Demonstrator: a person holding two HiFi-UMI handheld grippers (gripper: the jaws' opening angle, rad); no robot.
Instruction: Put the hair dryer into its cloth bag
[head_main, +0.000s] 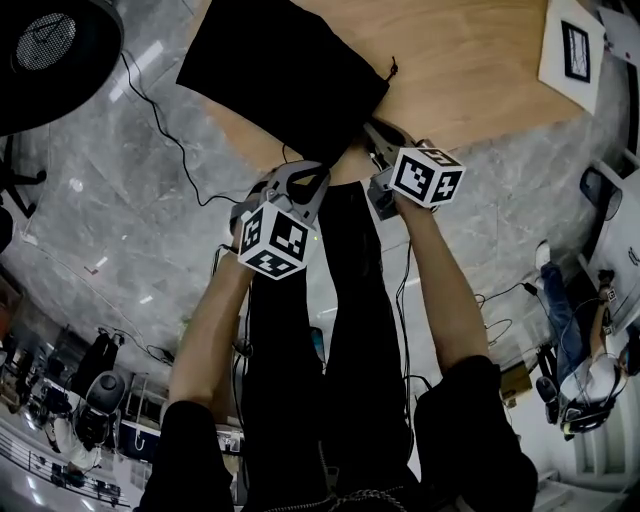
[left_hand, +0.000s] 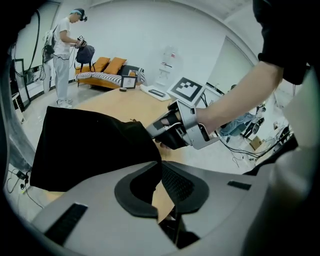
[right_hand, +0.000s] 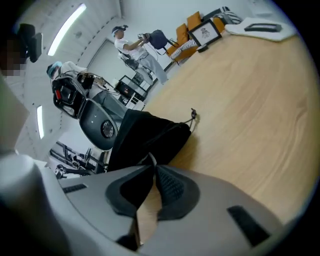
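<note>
One black cloth bag (head_main: 285, 70), one wooden table (head_main: 470, 70), two tongs (head_main: 308, 170) (head_main: 374, 128), one marker card (head_main: 575, 50).

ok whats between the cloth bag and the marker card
Only bare wooden table between cloth bag and marker card, plus the bag's drawstring end; the head view shows it.

Black short sleeves (head_main: 470, 410), black trousers (head_main: 340, 330), grey left claw (left_hand: 160, 164), right claw (right_hand: 151, 163), black pads (left_hand: 177, 182), marker cubes (head_main: 272, 240)

Wooden table (head_main: 480, 70), marker card (head_main: 575, 50), orange sofa (left_hand: 107, 65)
</note>
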